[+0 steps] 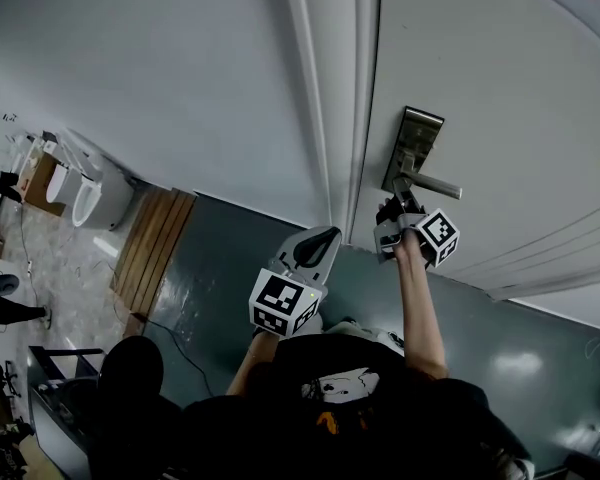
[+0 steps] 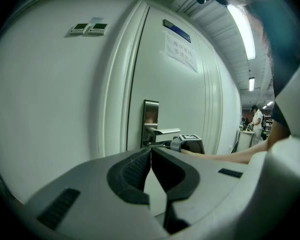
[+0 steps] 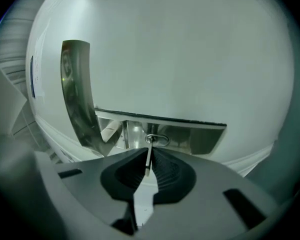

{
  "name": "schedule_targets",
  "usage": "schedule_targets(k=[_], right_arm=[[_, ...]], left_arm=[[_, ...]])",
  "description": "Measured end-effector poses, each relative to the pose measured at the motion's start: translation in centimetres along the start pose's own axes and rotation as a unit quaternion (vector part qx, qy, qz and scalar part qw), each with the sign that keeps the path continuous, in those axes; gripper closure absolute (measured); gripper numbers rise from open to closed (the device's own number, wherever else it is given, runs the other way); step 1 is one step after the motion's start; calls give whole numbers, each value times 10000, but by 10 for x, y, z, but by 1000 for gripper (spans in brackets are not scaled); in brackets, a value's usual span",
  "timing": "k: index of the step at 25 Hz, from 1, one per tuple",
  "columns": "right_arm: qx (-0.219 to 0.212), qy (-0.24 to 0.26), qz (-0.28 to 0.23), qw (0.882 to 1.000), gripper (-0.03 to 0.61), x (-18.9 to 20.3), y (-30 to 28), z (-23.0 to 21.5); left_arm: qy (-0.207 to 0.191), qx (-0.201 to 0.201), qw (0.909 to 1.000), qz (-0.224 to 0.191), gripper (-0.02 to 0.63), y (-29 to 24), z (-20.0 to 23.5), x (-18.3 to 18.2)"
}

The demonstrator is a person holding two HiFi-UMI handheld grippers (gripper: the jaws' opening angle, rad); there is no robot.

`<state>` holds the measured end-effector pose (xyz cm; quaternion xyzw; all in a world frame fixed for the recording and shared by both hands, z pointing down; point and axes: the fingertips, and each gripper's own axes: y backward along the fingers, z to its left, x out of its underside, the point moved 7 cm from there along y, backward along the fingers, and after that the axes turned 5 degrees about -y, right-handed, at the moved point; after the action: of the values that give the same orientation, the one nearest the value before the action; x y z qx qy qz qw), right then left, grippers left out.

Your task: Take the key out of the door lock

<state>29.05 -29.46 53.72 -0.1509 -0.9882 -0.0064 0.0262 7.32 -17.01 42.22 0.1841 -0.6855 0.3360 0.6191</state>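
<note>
The right gripper's (image 3: 149,151) ribbed pads are pressed together on the key (image 3: 147,166). It shows edge-on as a thin metal strip standing upright between them. The key's far end meets the oval lock cylinder (image 3: 157,140). How deep it sits there cannot be told. The cylinder lies just under the lever handle (image 3: 200,139), which runs level across the door (image 3: 190,59). Handle and cylinder both belong to a tall polished lock plate (image 3: 75,84), set close to the door's edge beside the door frame (image 1: 330,88). In the head view this gripper's marker cube (image 1: 438,236) hangs just below the handle, with the person's bare forearm (image 1: 420,308) running back from it.

The left gripper (image 2: 151,153) has its jaws closed tip to tip with nothing between them. It is held off the door, in front of the frame and to the left of the right gripper, and touches nothing. Its own marker cube (image 1: 283,303) faces the head camera.

Farther out, a paper notice (image 2: 181,51) is stuck high on the door. Two switches (image 2: 89,29) sit on the wall (image 2: 50,109) left of the frame. A ceiling light strip (image 2: 242,29) runs overhead. A person (image 2: 257,124) stands far down the room.
</note>
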Motion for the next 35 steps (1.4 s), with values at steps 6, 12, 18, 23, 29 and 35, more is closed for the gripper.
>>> schedule_targets(k=[6,12,18,23,29,35], right_arm=[[156,-255,-175,9994,558,2,2,0],[173,-66,221,9996,560,14,33,0],[145,265,585,9978,560,20,55,3],[70,94,971,9952,560,31,76,9],[-124,337,1185,9923,560,36,96,22],[-262,535,1248,9904,560,37,118,34]], left_arm=[[3,-62,10000,27,604,1,-3,1],[55,-100,9999,29,604,2,-5,3],[116,11,9999,76,604,-4,-20,9],[132,64,9998,154,604,0,-34,13],[119,67,9995,284,604,7,-42,22],[113,149,9995,242,604,13,-46,20]])
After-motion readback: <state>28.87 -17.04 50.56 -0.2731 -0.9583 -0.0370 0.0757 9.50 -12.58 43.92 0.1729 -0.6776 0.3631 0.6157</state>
